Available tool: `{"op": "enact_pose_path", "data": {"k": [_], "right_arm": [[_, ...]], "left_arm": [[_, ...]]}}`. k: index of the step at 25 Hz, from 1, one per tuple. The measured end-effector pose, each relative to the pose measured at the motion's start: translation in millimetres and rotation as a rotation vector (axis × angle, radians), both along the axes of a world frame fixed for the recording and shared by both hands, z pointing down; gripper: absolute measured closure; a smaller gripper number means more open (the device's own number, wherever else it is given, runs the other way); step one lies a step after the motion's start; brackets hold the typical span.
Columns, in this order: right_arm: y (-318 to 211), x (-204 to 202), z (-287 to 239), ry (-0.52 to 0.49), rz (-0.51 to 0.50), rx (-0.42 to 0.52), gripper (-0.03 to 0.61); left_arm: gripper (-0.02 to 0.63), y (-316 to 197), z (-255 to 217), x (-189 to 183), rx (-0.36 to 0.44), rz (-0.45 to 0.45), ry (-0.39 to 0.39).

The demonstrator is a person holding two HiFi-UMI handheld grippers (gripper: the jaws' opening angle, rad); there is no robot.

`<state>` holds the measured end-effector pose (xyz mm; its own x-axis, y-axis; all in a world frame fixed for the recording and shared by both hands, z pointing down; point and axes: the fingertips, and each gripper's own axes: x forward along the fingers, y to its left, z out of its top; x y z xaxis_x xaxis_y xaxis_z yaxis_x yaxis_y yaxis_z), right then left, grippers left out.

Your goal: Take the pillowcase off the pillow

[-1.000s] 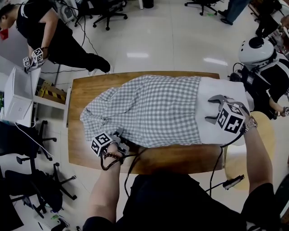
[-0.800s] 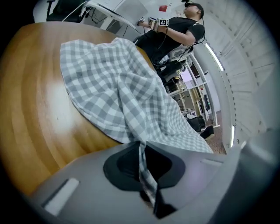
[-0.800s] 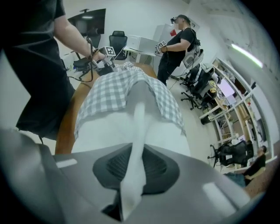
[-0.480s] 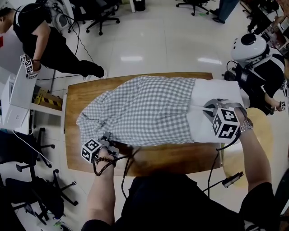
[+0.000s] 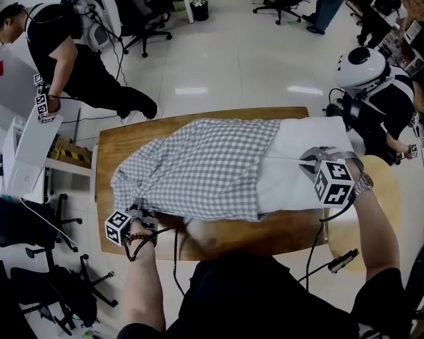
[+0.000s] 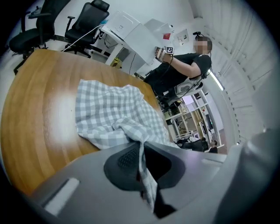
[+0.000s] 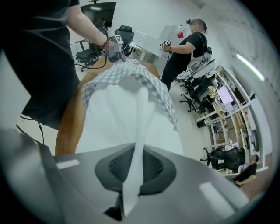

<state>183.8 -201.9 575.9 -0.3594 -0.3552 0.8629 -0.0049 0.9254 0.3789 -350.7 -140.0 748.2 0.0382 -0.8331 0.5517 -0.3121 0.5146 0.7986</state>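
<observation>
A white pillow (image 5: 301, 165) lies across the wooden table (image 5: 265, 235), its left part still inside a grey-and-white checked pillowcase (image 5: 199, 165). At the table's near left, my left gripper (image 5: 141, 212) is shut on a twisted corner of the pillowcase (image 6: 113, 113), and the cloth runs down between its jaws (image 6: 142, 175). My right gripper (image 5: 307, 161) points down onto the bare end of the pillow (image 7: 127, 113). It is shut on a raised fold of the white fabric (image 7: 133, 175). In the right gripper view, the pillowcase's open edge (image 7: 148, 81) crosses the pillow further along.
A person (image 5: 66, 46) with marker cubes stands by a white box (image 5: 26, 152) at the far left. Another person with a white helmet (image 5: 361, 66) sits at the right. A round wooden stool (image 5: 394, 198) is beside the table. Office chairs (image 5: 152, 13) stand behind. A cable (image 5: 175, 258) hangs off the front edge.
My left gripper has pulled the pillowcase leftward, baring more white pillow. My right gripper, open over the pillow a second ago, has shut on a fold of it.
</observation>
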Motion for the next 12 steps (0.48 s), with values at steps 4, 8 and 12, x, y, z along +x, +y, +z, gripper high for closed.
{"op": "enact_pose_path", "data": {"k": [4,8,12], "right_arm": [[4,2,1,-0.003,0.006,-0.001,0.568],[5,3,5,-0.004,0.021,-0.012,0.568],[7,6,8,-0.002,0.034,-0.016,0.568]], "left_arm": [[0.601,5,-9,-20,0.015,-0.023,-0.015],[0.601,9,-15,-41,0.021,-0.047,-0.026],[0.601,16,-20,-60,0.023,-0.061,-0.039]]}}
